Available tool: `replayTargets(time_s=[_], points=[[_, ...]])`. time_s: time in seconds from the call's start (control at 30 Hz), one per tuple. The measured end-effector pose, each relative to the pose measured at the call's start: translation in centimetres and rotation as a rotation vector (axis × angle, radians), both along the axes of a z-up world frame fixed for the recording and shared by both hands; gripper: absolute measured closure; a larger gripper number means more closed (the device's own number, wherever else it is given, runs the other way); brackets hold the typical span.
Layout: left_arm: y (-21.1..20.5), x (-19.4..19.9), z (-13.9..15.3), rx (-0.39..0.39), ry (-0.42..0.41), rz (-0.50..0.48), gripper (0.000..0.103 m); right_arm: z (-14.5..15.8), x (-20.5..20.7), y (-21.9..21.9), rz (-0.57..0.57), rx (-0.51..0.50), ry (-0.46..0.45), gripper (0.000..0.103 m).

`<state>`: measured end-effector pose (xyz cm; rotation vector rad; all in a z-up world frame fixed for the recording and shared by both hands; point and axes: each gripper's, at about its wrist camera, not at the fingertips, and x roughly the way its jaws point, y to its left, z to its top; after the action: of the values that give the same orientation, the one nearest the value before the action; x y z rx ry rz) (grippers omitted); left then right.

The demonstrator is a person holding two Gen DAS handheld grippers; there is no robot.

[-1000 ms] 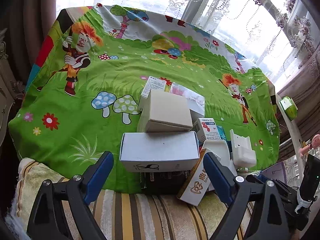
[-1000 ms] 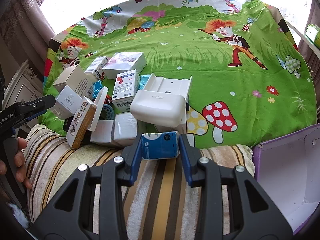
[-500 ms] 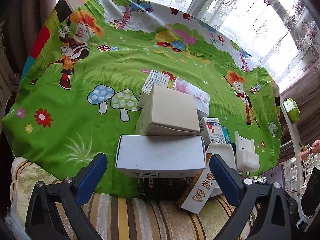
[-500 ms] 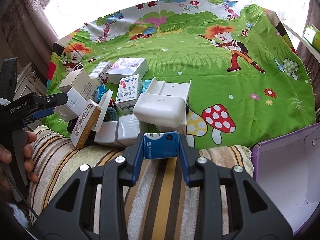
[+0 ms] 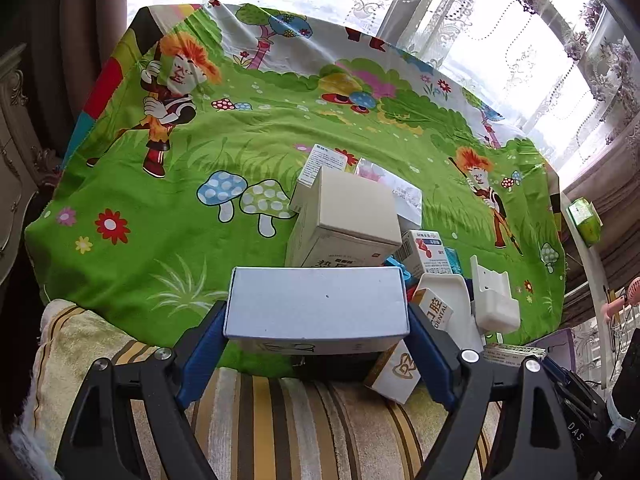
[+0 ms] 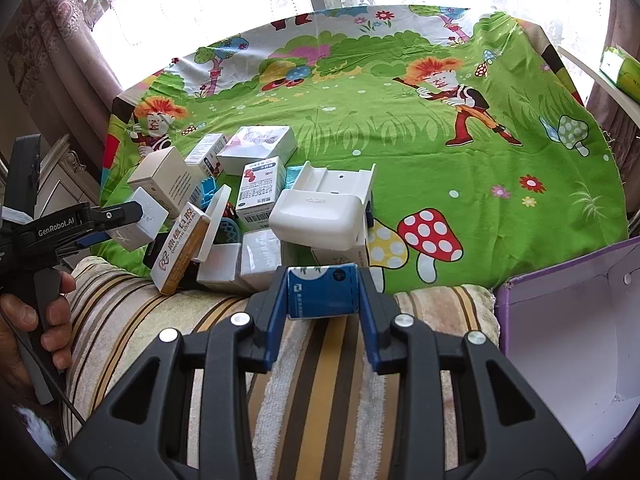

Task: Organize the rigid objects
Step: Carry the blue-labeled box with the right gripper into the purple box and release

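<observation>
White holder (image 6: 320, 220) — behind it, stacked cartons (image 6: 256, 192).

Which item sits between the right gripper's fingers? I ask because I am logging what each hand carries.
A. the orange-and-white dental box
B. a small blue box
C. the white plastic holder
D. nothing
B: in the right wrist view the right gripper has its blue pads pressed on either side of the small blue box, above the striped towel.
</observation>
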<state>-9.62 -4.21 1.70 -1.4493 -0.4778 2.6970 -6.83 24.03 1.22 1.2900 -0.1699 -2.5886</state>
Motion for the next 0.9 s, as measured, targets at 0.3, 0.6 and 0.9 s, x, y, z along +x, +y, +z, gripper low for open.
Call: replayTargets(time_s=[0.3, 0.6, 0.9], points=[[5.2, 4.6, 3.7, 0.017, 0.125, -0.134, 0.018, 1.4, 2.9, 2.5, -0.026, -0.028, 0.029, 0.066], [14.5, 6.8, 4.0, 0.039, 0.132, -0.388, 0.018, 2.2, 7.3, 8.6, -0.147, -0.030, 0.037, 0.066], [21.9, 8.5, 3.2, 0.034, 0.093, -0.573, 0.018, 1.1, 10.2, 16.3, -0.341, -0.036, 0.009, 0.066]])
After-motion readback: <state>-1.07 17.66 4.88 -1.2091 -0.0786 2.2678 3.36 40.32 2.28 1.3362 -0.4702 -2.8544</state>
